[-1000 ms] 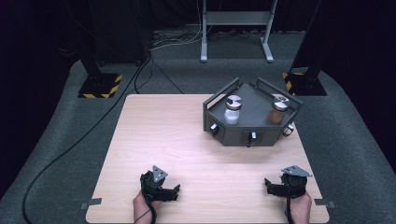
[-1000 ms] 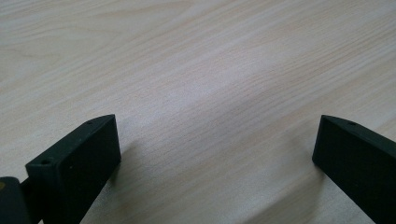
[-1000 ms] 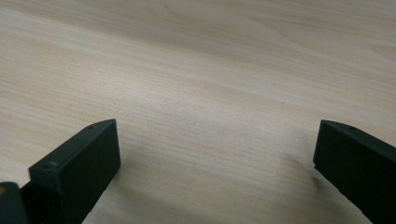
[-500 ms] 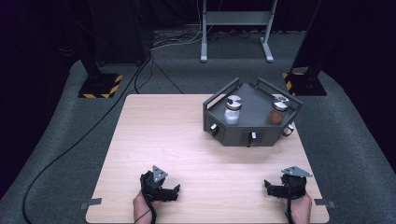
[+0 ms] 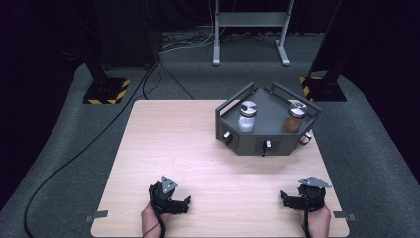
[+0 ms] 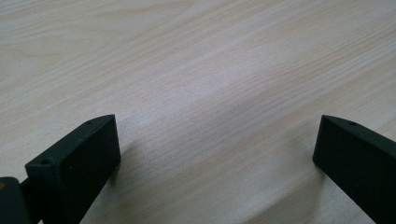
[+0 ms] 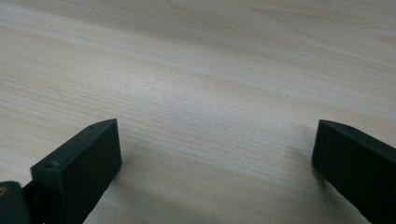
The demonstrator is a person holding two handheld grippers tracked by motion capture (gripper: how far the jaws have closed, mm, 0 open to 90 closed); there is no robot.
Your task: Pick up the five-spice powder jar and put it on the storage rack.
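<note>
The left tool [image 5: 185,203] rests on the counter [image 5: 188,144] at the lower left of the high view, its jaws spread wide with bare wood between them, as the left gripper view shows. The right tool [image 5: 285,197] lies at the lower right, jaws equally wide and gripping nothing. Each is held by a hand coming in from the bottom edge. A dark grey rack [image 5: 257,141] stands in the upper right part of the counter, well apart from both tools. On it stand two jars with metal lids: a white jar [image 5: 246,119] at its left and a brown jar [image 5: 294,118] at its right.
</note>
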